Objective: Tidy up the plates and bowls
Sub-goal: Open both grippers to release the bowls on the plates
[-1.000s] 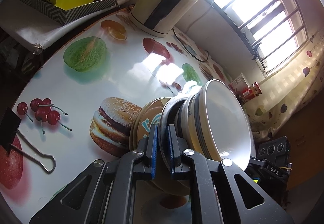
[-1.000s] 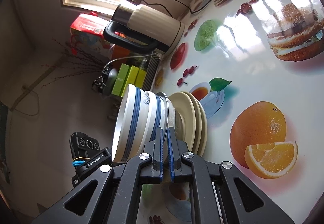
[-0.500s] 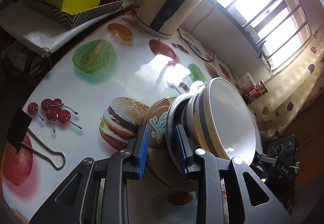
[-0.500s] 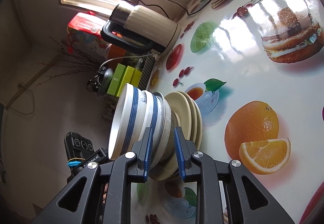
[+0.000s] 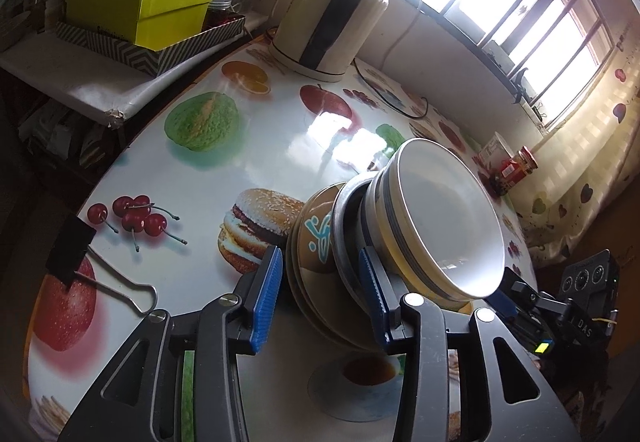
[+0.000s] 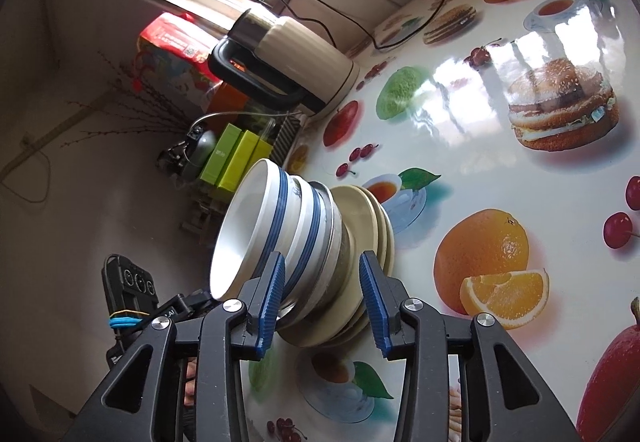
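Opening, both tongs (image 5: 320, 294) (image 6: 322, 296) straddle the upright stack (image 6: 320, 238), bowls facing up, gripping nothing.

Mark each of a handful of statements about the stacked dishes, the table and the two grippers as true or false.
1. The white bowl sits on top of the stack. True.
2. The plates lie under the bowls. True.
3. The left gripper is clamped shut on a plate. False: its jaws are opening, the stack's edge between them.
4. The kettle lies tipped over beside the stack. False: it stands upright on the table, well apart.
5. The right gripper holds a spoon. False: its jaws are opening around the stack's edge.
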